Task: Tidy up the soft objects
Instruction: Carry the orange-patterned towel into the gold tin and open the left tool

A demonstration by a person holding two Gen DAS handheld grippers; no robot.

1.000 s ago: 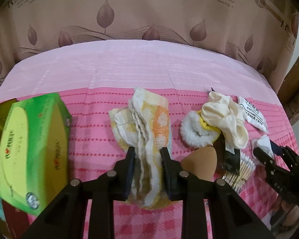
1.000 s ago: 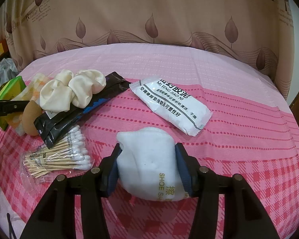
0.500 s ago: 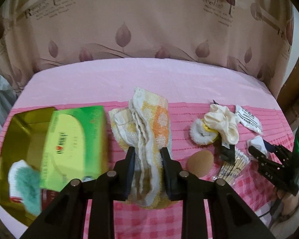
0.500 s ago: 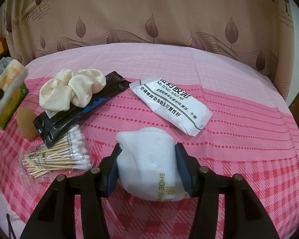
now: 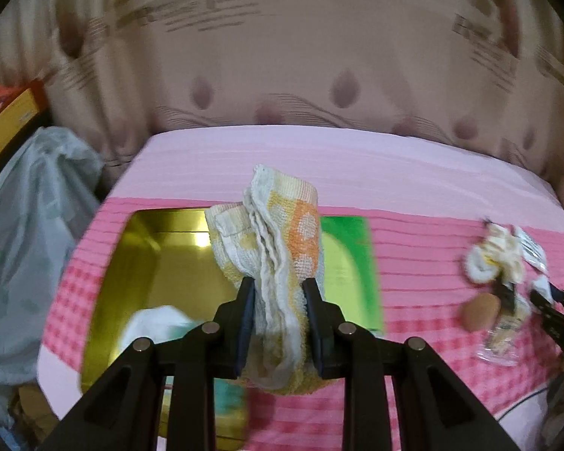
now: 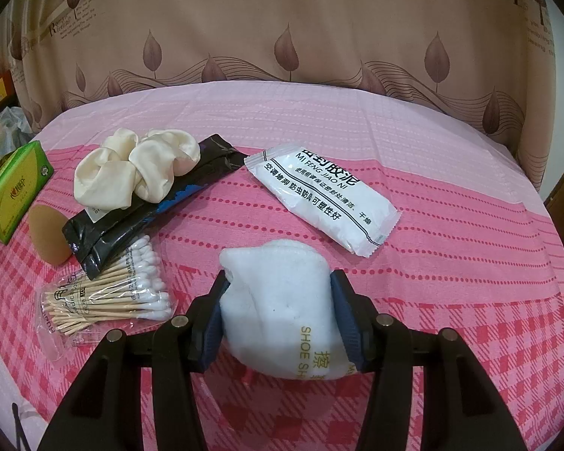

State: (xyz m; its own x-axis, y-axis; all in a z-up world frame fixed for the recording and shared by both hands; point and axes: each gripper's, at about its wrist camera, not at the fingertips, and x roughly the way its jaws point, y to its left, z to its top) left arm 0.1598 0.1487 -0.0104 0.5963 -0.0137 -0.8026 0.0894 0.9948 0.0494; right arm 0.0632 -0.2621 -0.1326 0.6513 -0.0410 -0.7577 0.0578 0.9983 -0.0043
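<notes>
My left gripper [image 5: 278, 293] is shut on a folded yellow, orange and white towel [image 5: 278, 233], held in the air above a shiny gold tin box [image 5: 150, 259]. A white and teal fluffy item [image 5: 158, 325] lies inside that box. My right gripper [image 6: 280, 282] is shut on a white shoe-shine mitt [image 6: 282, 300] that rests on the pink tablecloth. A cream satin scrunchie [image 6: 131, 169] and a tan makeup sponge [image 6: 50, 238] lie to its left. The right gripper [image 5: 556, 306] also shows at the right edge of the left wrist view.
A green box [image 6: 15, 188] lies next to the gold tin. A black packet [image 6: 146, 210], a bag of cotton swabs [image 6: 105, 297] and a white sachet [image 6: 323, 195] lie on the table. A grey plastic bag [image 5: 26, 233] hangs off the table's left. A curtain stands behind.
My left gripper carried the towel up and to the left, from beside the sponge and scrunchie to above the gold tin. The right gripper and mitt stayed still.
</notes>
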